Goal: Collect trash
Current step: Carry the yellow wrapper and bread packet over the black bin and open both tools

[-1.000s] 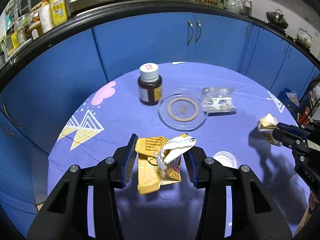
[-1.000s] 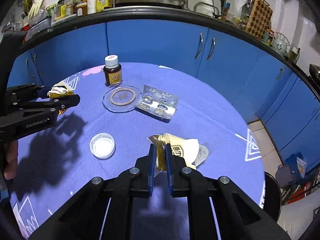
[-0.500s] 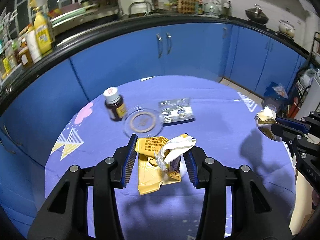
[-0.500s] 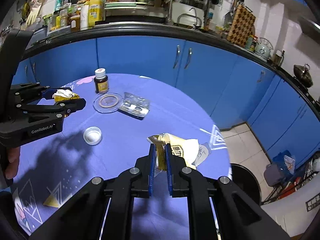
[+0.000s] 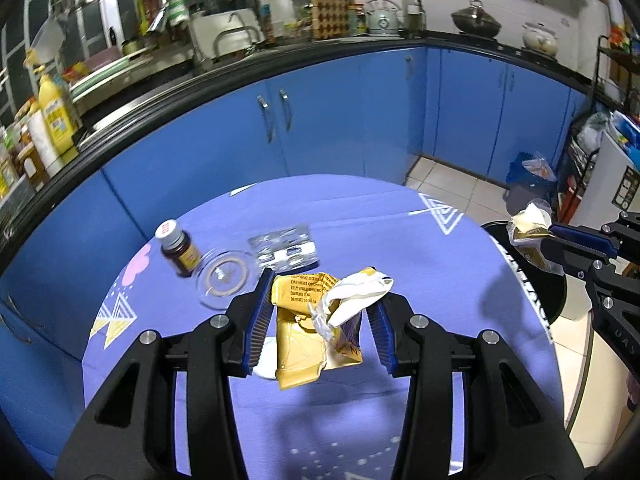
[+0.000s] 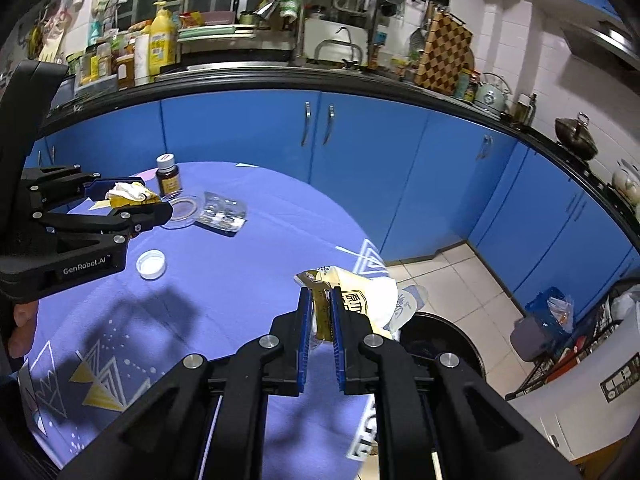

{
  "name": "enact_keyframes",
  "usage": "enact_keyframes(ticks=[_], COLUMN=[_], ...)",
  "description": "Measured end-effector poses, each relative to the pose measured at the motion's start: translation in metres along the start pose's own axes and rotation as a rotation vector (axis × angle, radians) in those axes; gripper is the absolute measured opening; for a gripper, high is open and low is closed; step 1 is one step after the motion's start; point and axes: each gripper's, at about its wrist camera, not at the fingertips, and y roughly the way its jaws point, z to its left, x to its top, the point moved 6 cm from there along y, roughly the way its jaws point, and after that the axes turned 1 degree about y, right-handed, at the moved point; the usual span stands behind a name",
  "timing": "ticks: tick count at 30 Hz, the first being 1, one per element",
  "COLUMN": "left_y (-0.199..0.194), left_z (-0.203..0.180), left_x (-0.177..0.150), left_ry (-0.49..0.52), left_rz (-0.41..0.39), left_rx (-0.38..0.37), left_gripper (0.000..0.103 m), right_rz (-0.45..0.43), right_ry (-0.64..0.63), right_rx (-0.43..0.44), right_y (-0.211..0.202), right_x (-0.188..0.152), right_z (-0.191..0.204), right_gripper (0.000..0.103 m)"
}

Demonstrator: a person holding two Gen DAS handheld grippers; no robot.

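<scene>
My left gripper (image 5: 318, 312) is shut on a crumpled yellow and white wrapper (image 5: 308, 332), held in the air above the round purple table (image 5: 400, 240). In the right wrist view that same gripper (image 6: 132, 200) shows at the left with its wrapper (image 6: 128, 194). My right gripper (image 6: 320, 312) is shut on a second yellow and white wrapper (image 6: 360, 296), near the table's right edge and over a black bin (image 6: 444, 344) on the floor. The left wrist view shows the right gripper (image 5: 544, 240) and its wrapper (image 5: 528, 226) at the right, above the bin (image 5: 556, 300).
On the table stand a brown bottle (image 5: 178, 250), a clear glass dish (image 5: 226, 280), a blister pack (image 5: 284, 250) and a white lid (image 6: 151, 264). Blue cabinets (image 6: 360, 152) ring the table. A blue bag (image 5: 528, 176) sits on the tiled floor.
Both grippers have risen and swung right with their wrappers. The table has dropped away and the black bin has come into view beneath the right gripper.
</scene>
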Motion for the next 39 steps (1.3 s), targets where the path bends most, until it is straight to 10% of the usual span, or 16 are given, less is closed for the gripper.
enact_keyframes(ticks=[39], left_y=[0.012], left_z=[-0.176], left_x=[0.063], left_ry=[0.25], left_rz=[-0.054], left_rx=[-0.118], left_gripper=[0.046], right_rz=[-0.042], right_ry=[0.183], right_rx=[-0.098], right_y=[-0.024], right_x=[-0.043], right_z=[-0.136], right_gripper=[0.01])
